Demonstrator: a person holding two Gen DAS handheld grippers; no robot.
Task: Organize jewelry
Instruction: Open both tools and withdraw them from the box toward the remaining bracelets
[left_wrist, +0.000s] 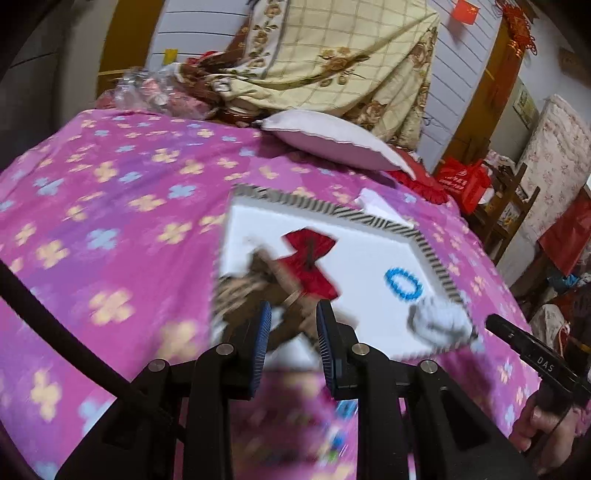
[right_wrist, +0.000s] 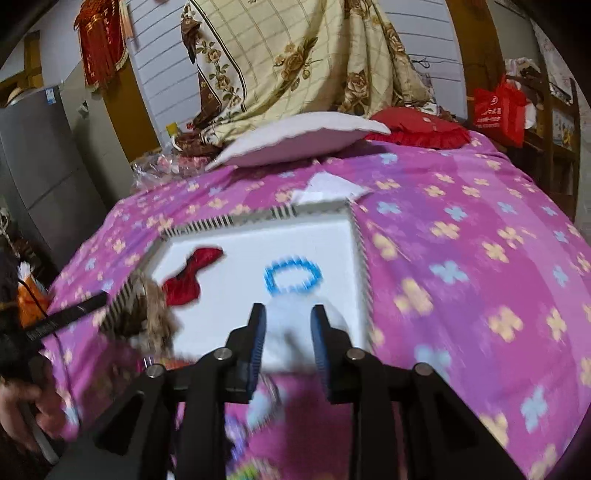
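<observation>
on the pink bedspread, white tray with striped rim, open cloth all round. blurred: brown fluffy piece between parted left gripper fingers, grasp unclear; white puff between parted right gripper fingers. red bow, blue ring inside. fridge only from right.

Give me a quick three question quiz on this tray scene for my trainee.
1. True or false: the red fabric bow lies on the white striped-rim tray.
2. Which item sits between the right gripper jaws: A, blue beaded ring; B, fluffy white pompom?
3. What does the left gripper point at?

Key: 1 true. 2 B. 3 the brown furry accessory.
</observation>
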